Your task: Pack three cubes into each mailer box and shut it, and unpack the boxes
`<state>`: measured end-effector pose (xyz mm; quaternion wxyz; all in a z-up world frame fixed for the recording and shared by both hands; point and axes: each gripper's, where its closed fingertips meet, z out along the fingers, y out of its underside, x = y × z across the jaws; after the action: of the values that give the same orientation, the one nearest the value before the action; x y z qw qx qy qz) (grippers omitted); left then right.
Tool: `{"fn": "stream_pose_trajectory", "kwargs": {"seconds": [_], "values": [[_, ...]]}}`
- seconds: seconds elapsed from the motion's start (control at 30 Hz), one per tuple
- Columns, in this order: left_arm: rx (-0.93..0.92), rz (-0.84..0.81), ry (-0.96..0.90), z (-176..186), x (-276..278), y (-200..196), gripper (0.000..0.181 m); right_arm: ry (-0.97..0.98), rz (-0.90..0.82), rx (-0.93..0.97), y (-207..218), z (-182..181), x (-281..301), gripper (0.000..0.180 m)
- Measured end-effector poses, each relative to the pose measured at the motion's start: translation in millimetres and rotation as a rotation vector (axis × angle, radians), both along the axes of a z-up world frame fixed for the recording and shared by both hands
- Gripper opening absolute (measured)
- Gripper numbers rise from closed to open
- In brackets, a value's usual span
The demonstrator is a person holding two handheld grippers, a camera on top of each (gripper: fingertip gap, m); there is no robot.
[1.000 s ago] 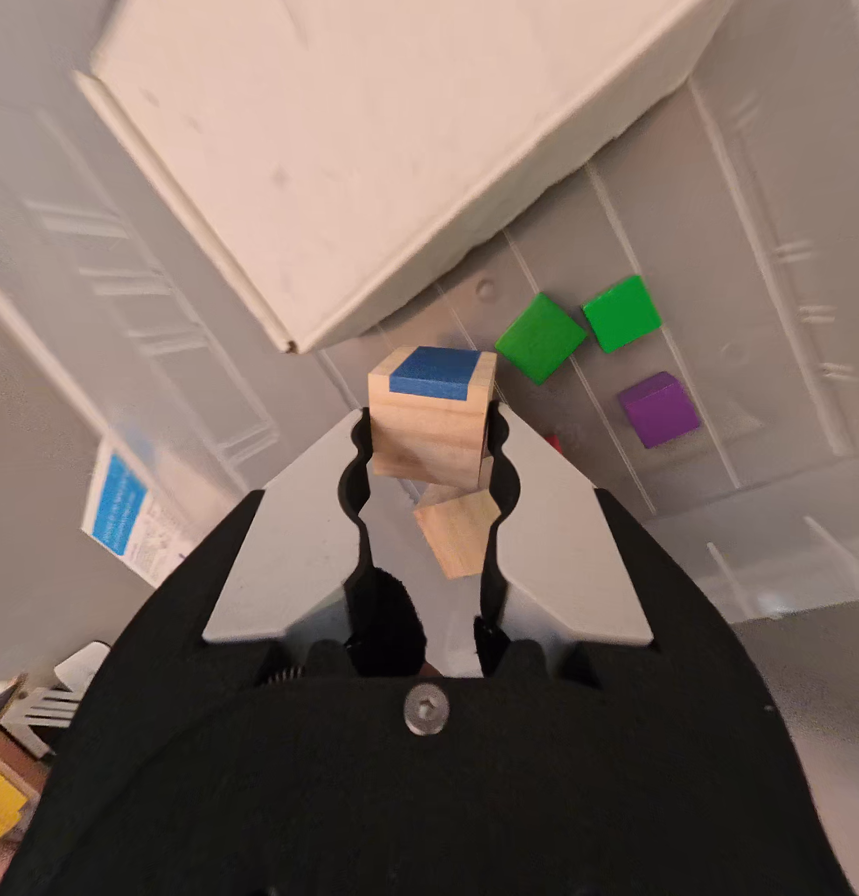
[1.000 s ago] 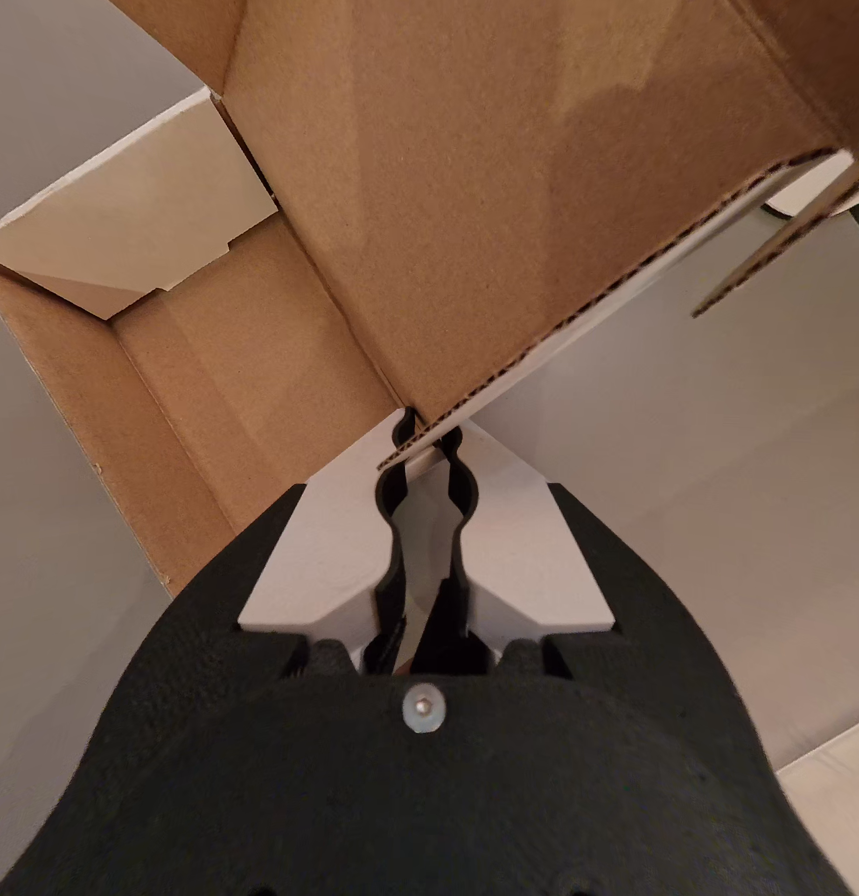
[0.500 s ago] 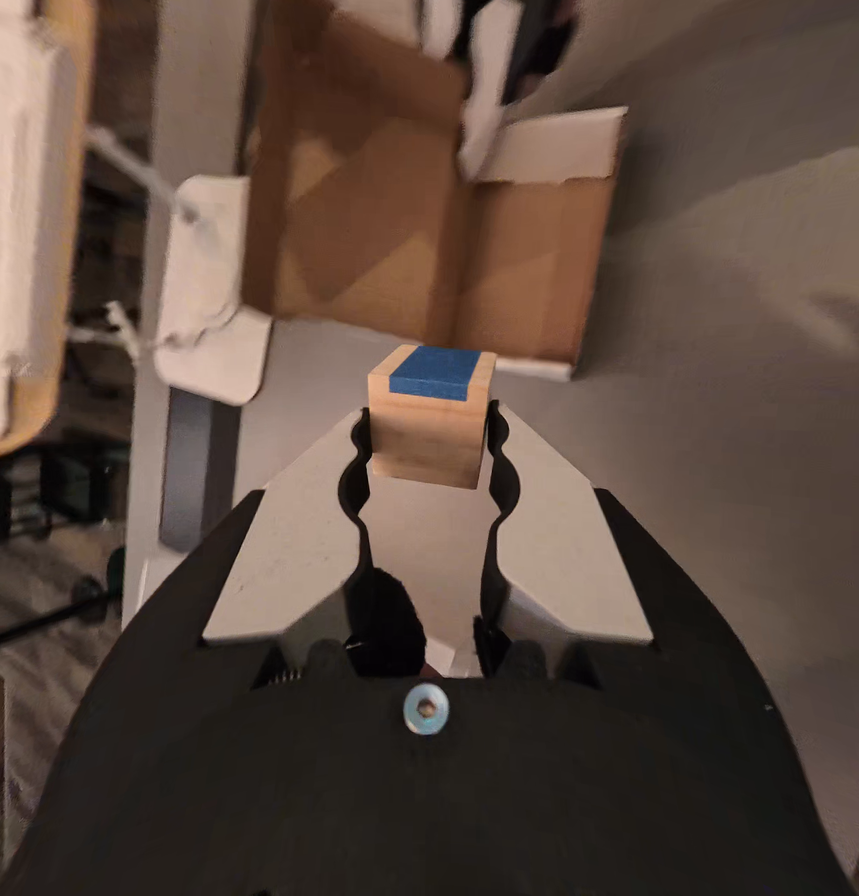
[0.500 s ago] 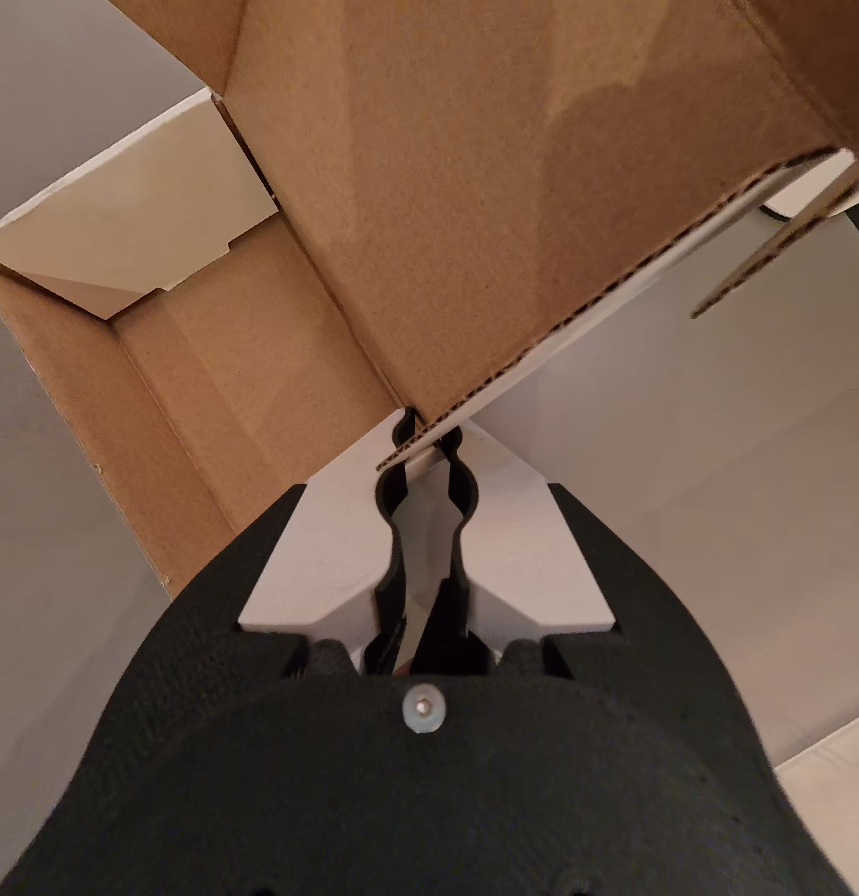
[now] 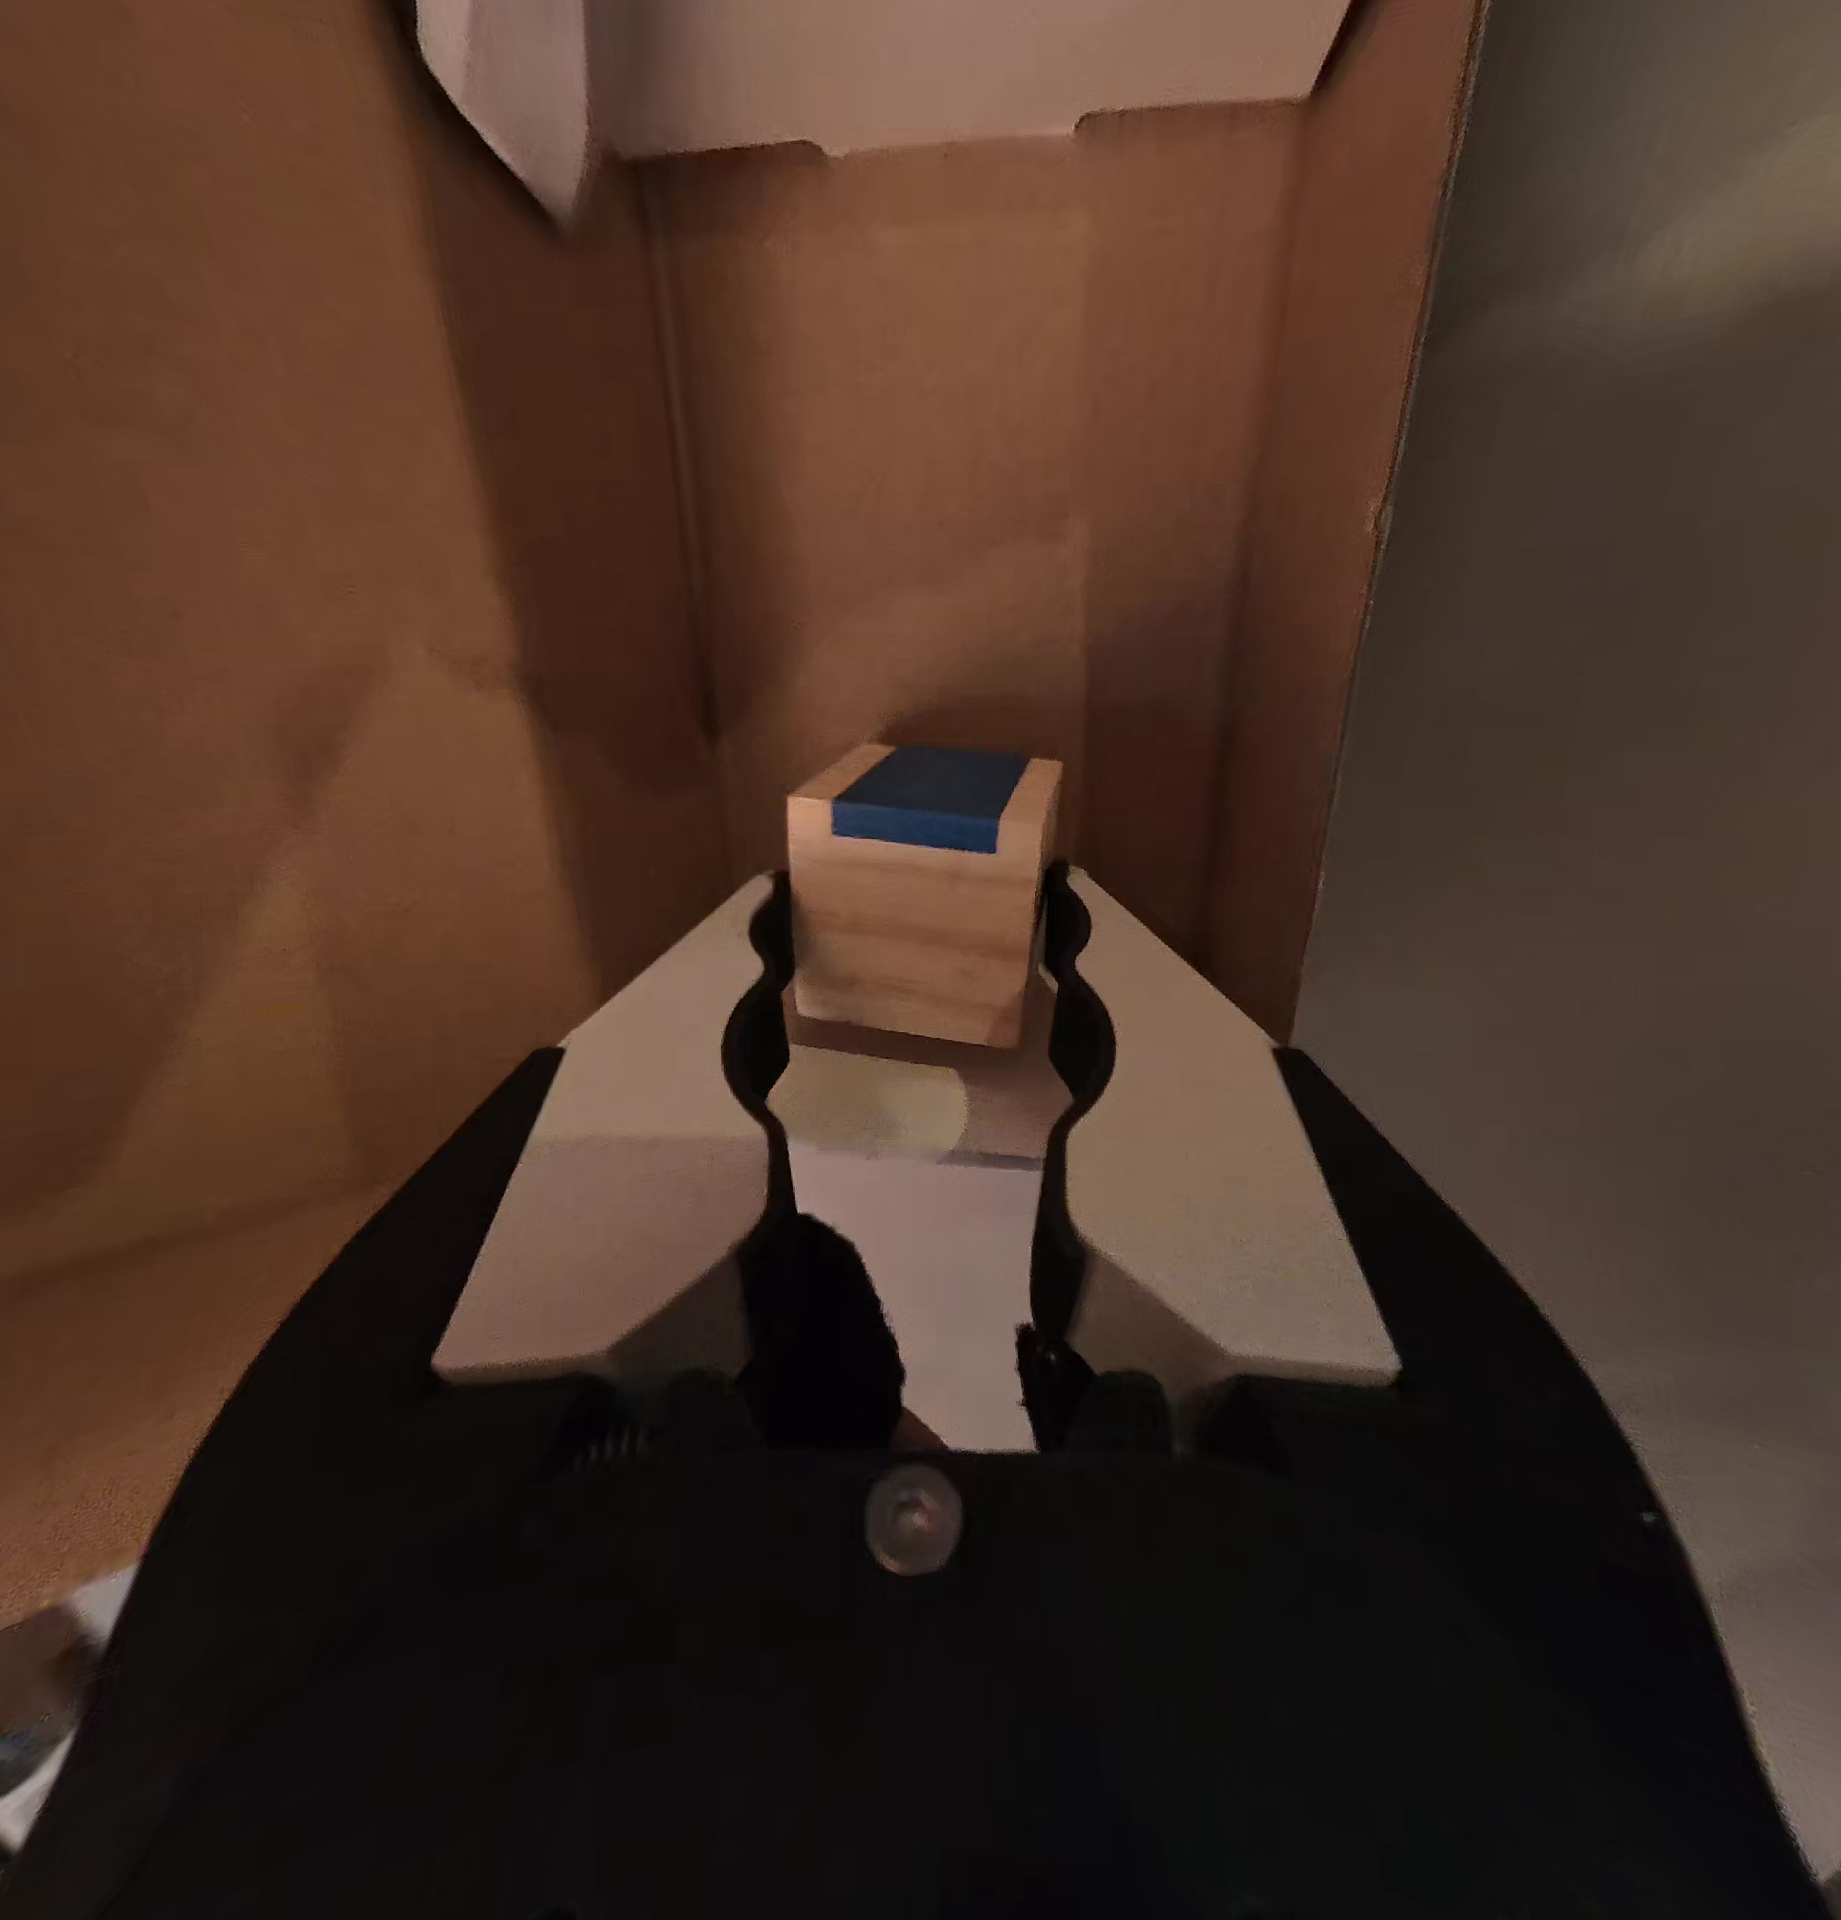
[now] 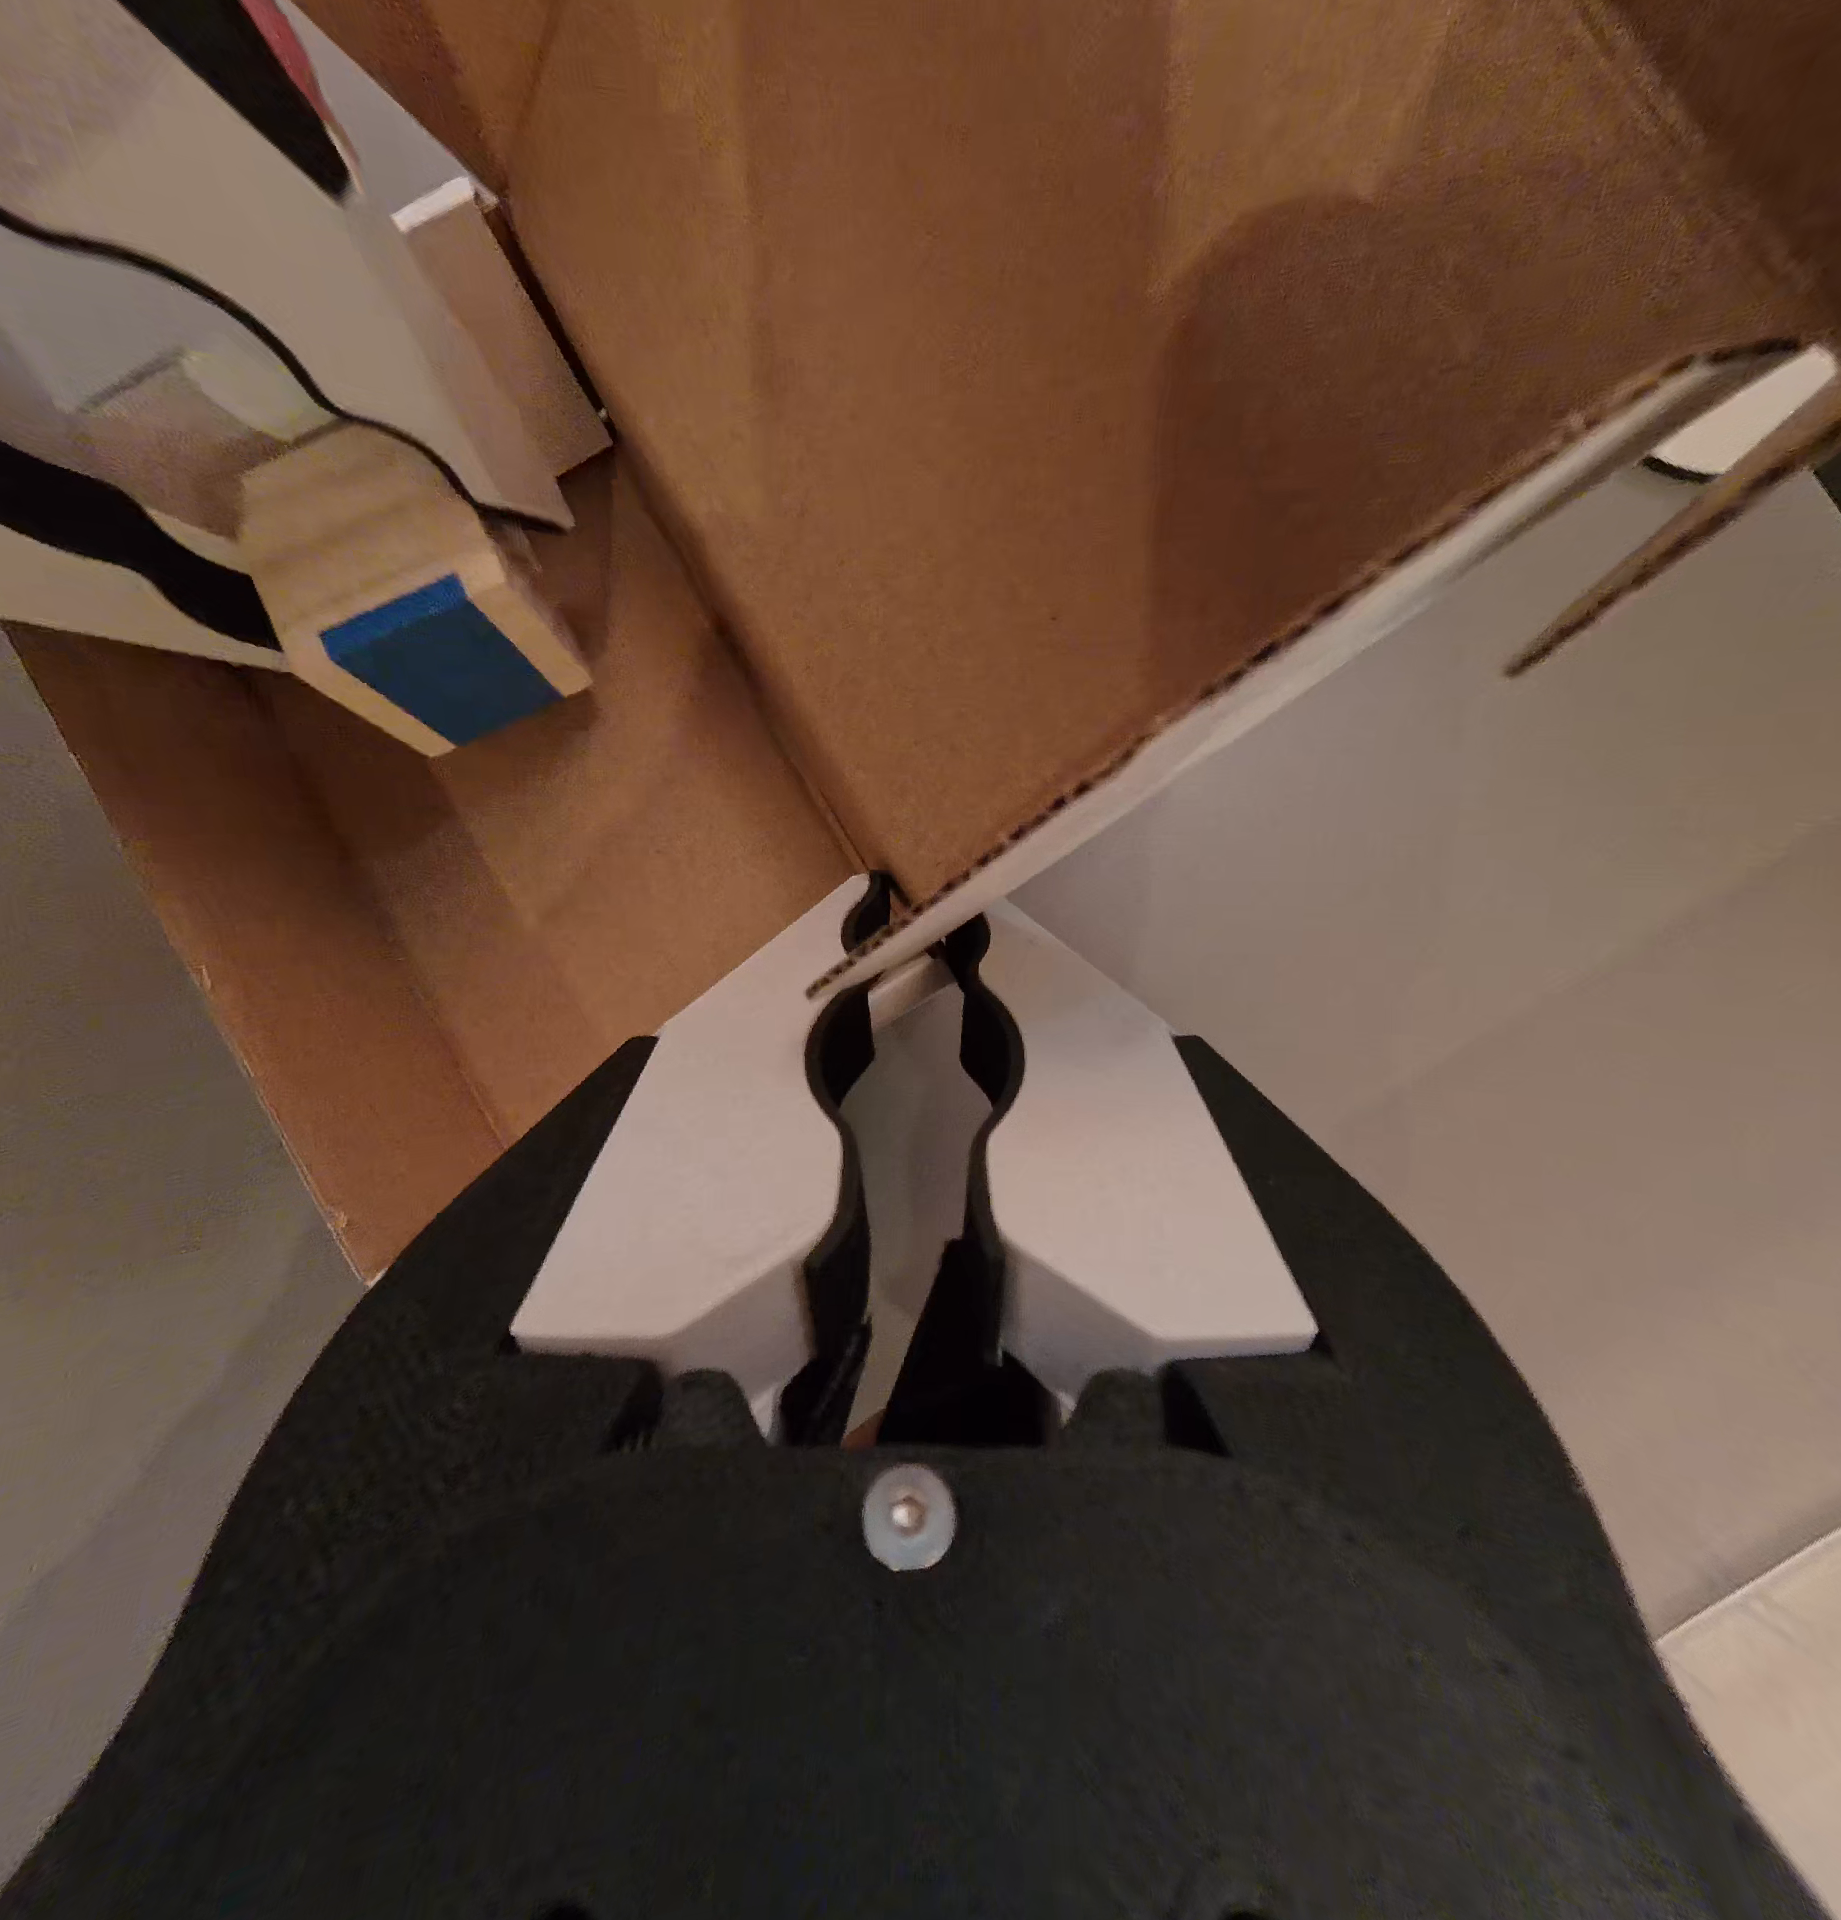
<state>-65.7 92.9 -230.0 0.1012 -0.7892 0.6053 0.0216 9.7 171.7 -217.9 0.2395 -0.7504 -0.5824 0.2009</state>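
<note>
My left gripper (image 5: pixel 918 902) is shut on a wooden cube with a blue face (image 5: pixel 916 904) and holds it inside the open brown mailer box (image 5: pixel 272 727), just above its floor. In the right wrist view the same cube (image 6: pixel 417 623) hangs between the left gripper's fingers (image 6: pixel 116 592) over the box floor (image 6: pixel 604 810) at the upper left. My right gripper (image 6: pixel 911 930) is shut on the edge of the box's raised lid flap (image 6: pixel 999 416) and holds it up.
The box stands on a pale grey table (image 6: pixel 1467 987), which also shows in the left wrist view (image 5: pixel 1643 727). A white outer flap of the box (image 5: pixel 895 73) stands at the far end. A white edge (image 6: pixel 1778 1683) shows at the lower right.
My left gripper carried the cube from the clear bin across to the mailer box and down into it. The right gripper kept its hold on the lid flap.
</note>
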Motion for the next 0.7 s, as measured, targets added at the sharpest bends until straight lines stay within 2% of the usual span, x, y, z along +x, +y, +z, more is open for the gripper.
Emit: {"fn": "stream_pose_trajectory", "kwargs": {"seconds": [0.07,0.17,0.27,0.4,0.47,0.57,0.7], "values": [[-0.014,0.022,-0.032,1.3,4.5,1.3,0.048,0.0,0.001,0.001,-0.1,0.0,-0.4,0.008],[0.009,0.033,-0.028,2.1,5.1,3.5,0.073,-0.001,0.001,-0.001,-0.5,-0.1,-0.4,0.009],[0.056,0.027,-0.062,13.9,6.9,1.8,0.071,-0.001,0.001,0.003,-0.4,0.0,-0.5,0.008],[0.204,0.036,-0.146,61.1,-6.2,-7.8,0.07,0.002,0.0,0.002,-0.6,-0.1,-0.3,0.008],[0.291,0.081,-0.155,90.5,-38.4,-14.1,0.064,0.002,0.0,0.001,-0.5,-0.1,-0.3,0.008],[0.38,0.23,-0.106,125.3,-122.0,-21.8,0.061,0.003,0.001,0.0,-0.6,-0.1,-0.4,0.008],[0.394,0.572,-0.033,139.6,-256.4,-27.4,0.061,0.003,0.001,0.0,-0.8,-0.1,-0.7,0.008]]}}
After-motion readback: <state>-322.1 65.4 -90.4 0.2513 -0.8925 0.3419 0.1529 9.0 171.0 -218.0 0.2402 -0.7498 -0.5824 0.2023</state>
